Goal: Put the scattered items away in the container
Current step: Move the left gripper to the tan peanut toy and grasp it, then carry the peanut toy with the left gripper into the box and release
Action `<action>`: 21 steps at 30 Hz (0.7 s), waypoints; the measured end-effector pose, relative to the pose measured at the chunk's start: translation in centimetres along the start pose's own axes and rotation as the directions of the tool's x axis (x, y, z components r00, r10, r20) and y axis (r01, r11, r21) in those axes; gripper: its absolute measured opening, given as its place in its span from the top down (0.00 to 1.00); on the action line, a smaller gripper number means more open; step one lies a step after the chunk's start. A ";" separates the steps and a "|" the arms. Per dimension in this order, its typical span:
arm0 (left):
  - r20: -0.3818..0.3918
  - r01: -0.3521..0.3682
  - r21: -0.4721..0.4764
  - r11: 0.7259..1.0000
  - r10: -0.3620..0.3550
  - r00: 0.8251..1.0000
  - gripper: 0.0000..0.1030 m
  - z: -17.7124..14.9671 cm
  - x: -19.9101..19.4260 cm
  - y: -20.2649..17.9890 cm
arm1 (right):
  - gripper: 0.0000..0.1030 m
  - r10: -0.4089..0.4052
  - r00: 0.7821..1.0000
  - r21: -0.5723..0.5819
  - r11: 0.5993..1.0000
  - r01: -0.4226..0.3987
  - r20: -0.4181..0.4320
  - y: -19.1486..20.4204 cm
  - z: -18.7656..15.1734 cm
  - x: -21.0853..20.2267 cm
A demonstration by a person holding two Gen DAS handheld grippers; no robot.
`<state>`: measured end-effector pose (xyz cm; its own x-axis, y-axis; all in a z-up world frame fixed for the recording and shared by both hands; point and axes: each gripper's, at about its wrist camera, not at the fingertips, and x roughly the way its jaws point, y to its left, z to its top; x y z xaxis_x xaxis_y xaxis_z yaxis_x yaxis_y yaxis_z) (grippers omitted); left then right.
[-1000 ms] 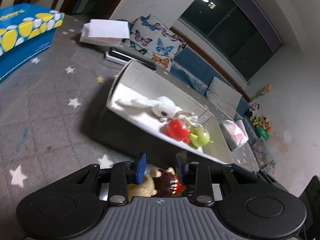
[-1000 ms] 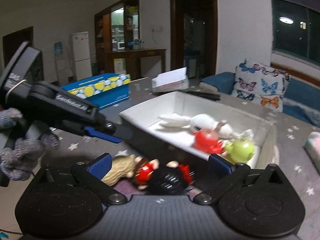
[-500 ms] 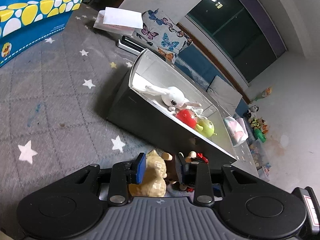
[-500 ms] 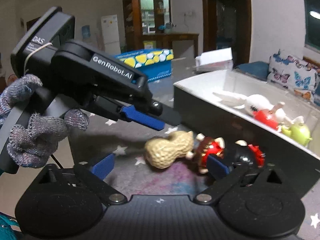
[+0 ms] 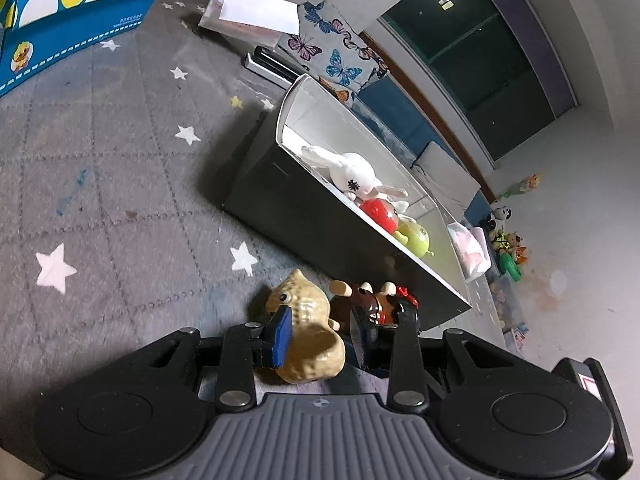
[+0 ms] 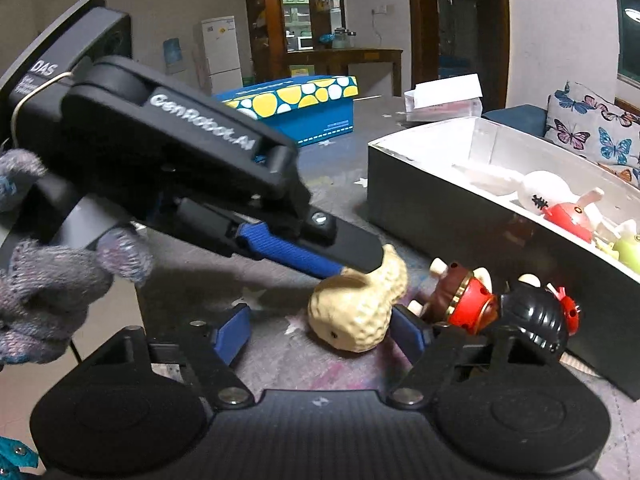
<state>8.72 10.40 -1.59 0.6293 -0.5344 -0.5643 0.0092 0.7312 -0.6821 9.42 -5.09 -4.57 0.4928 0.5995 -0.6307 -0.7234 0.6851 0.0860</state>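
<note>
A beige peanut-shaped toy [image 5: 306, 332] lies on the grey star mat, and also shows in the right wrist view [image 6: 360, 304]. My left gripper [image 5: 320, 332] is open, its blue pads on either side of the peanut; it also shows in the right wrist view [image 6: 344, 260]. A brown and red toy [image 6: 466, 300] and a black toy [image 6: 536, 322] lie just right of the peanut, beside the dark box [image 5: 288, 200]. The box holds a white rabbit plush [image 5: 352, 168], a red toy [image 5: 380, 212] and a green toy [image 5: 414, 236]. My right gripper [image 6: 320, 338] is open, low behind the peanut.
A blue and yellow carton [image 6: 304, 108] stands at the far side of the mat. A white paper bag [image 5: 248, 16] and a butterfly cushion [image 5: 332, 52] lie beyond the box. Small toys [image 5: 508, 244] sit on the floor by the far wall.
My left gripper has come down from box height to the mat and now straddles the peanut toy. My right gripper has shifted left and lower, bringing the peanut between its fingers.
</note>
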 end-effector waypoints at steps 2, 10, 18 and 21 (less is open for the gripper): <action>-0.005 0.003 0.002 1.000 -0.003 1.000 0.67 0.0 0.0 -0.2 | 0.31 -0.003 1.000 0.008 1.000 0.003 -0.002 -0.2 -0.1 -0.1; -0.016 0.003 -0.016 1.000 -0.003 1.000 0.67 -0.4 -0.1 -0.1 | 0.46 -0.013 1.000 0.042 0.999 0.013 -0.003 -0.8 -0.3 -0.7; -0.009 -0.008 -0.049 0.999 0.007 1.000 0.67 -0.5 -0.3 0.4 | 0.57 -0.011 1.000 0.067 0.998 0.012 -0.009 -1.0 -0.4 -0.5; -0.014 -0.009 -0.062 0.998 0.008 1.000 0.67 -0.5 -0.2 0.7 | 0.57 -0.013 1.000 0.070 0.997 0.013 -0.008 -1.0 -0.4 -0.5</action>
<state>8.21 10.76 -2.18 0.6183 -0.5345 -0.5762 -0.0444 0.7082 -0.7046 9.75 -6.25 -4.71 0.4980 0.5875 -0.6378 -0.6814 0.7201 0.1312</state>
